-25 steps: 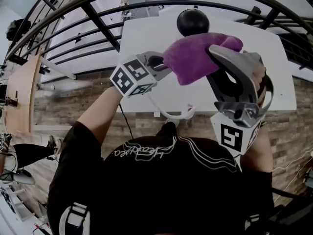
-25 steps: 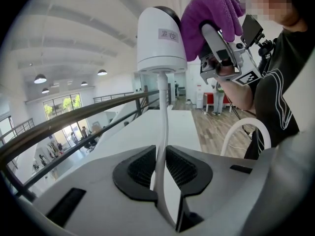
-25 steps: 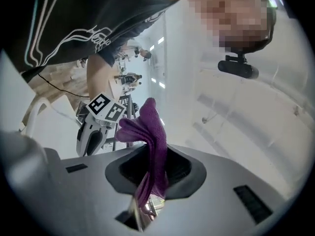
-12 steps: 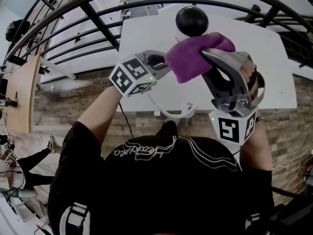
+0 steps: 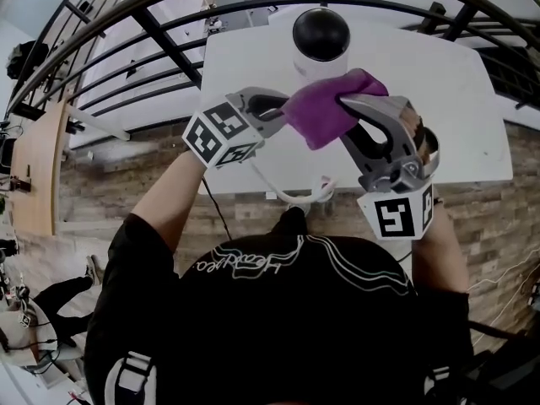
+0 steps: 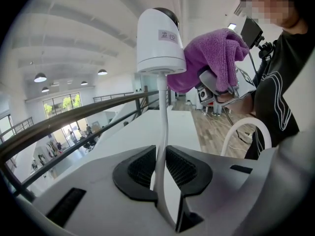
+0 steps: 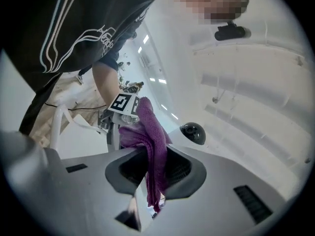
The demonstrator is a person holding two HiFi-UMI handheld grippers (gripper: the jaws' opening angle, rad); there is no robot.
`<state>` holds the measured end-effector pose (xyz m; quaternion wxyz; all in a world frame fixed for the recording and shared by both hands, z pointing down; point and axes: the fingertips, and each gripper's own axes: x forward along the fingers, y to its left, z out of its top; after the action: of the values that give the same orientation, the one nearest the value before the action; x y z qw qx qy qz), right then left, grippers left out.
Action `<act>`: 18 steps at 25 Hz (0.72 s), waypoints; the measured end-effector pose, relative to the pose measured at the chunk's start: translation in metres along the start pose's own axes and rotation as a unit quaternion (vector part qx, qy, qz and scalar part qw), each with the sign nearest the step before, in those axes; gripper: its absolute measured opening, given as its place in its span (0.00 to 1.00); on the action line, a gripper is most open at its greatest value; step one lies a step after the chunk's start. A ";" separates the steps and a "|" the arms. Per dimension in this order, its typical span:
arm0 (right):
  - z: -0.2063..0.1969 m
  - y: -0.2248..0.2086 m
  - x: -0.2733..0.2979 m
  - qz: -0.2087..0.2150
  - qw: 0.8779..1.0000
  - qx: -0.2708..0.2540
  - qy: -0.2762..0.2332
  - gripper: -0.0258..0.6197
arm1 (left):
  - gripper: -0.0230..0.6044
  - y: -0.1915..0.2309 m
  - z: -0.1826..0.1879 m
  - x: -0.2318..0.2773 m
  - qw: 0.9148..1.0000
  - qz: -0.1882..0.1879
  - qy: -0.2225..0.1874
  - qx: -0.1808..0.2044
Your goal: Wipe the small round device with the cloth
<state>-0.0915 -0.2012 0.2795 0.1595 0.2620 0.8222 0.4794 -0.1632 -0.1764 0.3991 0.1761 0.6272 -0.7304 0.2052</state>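
The small round device [image 5: 321, 36] is a white cylinder with a black dome on a thin white stem [image 6: 162, 127], held up over the white table [image 5: 245, 66]. My left gripper [image 6: 161, 163] is shut on that stem, with the white body [image 6: 160, 41] above the jaws. My right gripper [image 7: 155, 168] is shut on a purple cloth [image 7: 150, 141]. The cloth [image 5: 325, 108] sits just below the dome in the head view and beside the body's right side in the left gripper view [image 6: 211, 58]; contact cannot be told. The dome [image 7: 193, 133] shows right of the cloth.
A black railing [image 5: 169, 32] curves past the table's far and left sides. A white cable [image 5: 295, 194] loops down from the left gripper toward the person's chest. A wooden floor [image 5: 523, 218] lies below to the right. Another person stands at the lower left [image 5: 34, 310].
My right gripper with the cloth has sunk and rolled a little, so the cloth now sits lower against the device. The left gripper and the stem have stayed put.
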 end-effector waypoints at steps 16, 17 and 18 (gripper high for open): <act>-0.042 -0.070 -0.039 -0.034 0.918 0.380 -0.108 0.15 | 0.14 -0.003 0.003 -0.006 1.000 -0.019 -0.016 0.000; -0.045 -0.077 -0.037 -0.039 0.916 0.384 -0.111 0.15 | 0.14 -0.002 0.003 -0.006 1.000 -0.019 -0.016 0.001; -0.048 -0.084 -0.035 -0.044 0.915 0.385 -0.112 0.15 | 0.14 -0.002 0.003 -0.005 1.000 -0.020 -0.017 0.002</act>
<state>-0.1109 -0.2888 0.2302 0.1587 0.3188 0.9305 0.0857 -0.1600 -0.1737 0.3940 0.1665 0.6453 -0.7203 0.1925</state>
